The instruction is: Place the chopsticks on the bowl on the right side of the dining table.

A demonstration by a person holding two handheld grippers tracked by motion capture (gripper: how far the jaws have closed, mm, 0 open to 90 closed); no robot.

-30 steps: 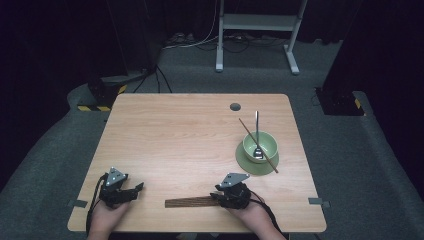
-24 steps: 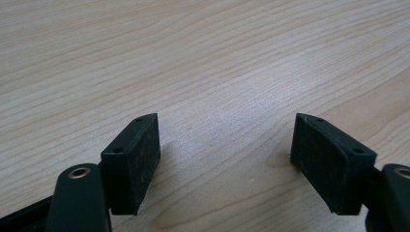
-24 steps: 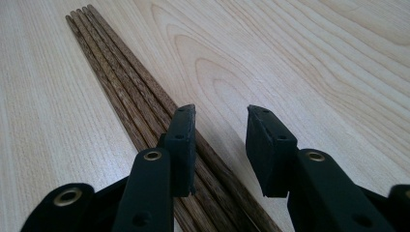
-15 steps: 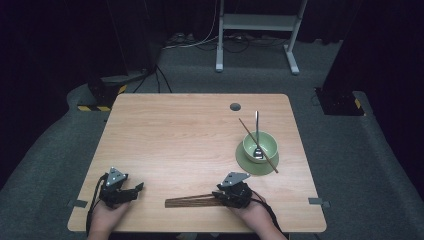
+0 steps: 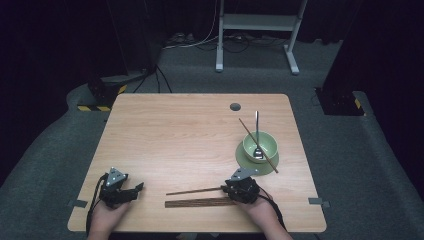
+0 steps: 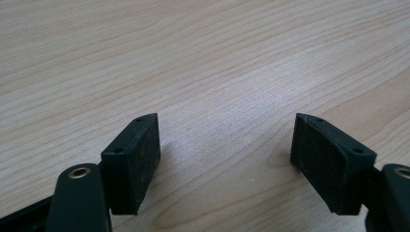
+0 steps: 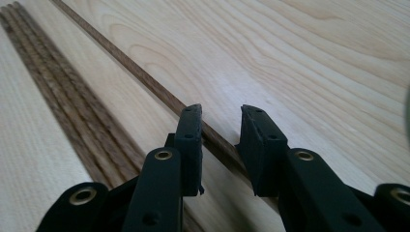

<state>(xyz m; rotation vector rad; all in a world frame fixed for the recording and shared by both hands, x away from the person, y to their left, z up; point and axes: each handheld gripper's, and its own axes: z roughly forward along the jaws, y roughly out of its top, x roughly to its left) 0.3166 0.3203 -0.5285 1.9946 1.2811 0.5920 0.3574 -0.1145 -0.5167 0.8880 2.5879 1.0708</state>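
Observation:
A single brown chopstick [image 5: 192,191] [image 7: 145,82] lies slightly askew near the table's front edge. Its right end passes between the jaws of my right gripper [image 5: 225,189] [image 7: 221,113]. These jaws have just been closing and stand narrow, with a gap still showing on either side of the stick. A bundle of several dark chopsticks [image 5: 200,202] [image 7: 58,92] lies flat just beside it, nearer the front edge. My left gripper [image 5: 137,189] [image 6: 225,135] rests at the front left, open over bare wood.
A green bowl [image 5: 267,142] on a green plate [image 5: 245,160] stands at the right, holding a metal spoon [image 5: 257,130] and one leaning chopstick [image 5: 248,129]. A small round hole [image 5: 235,106] marks the table's far side.
Both hands stay where they were. The single chopstick now lies a little apart from the bundle at the right gripper's tips.

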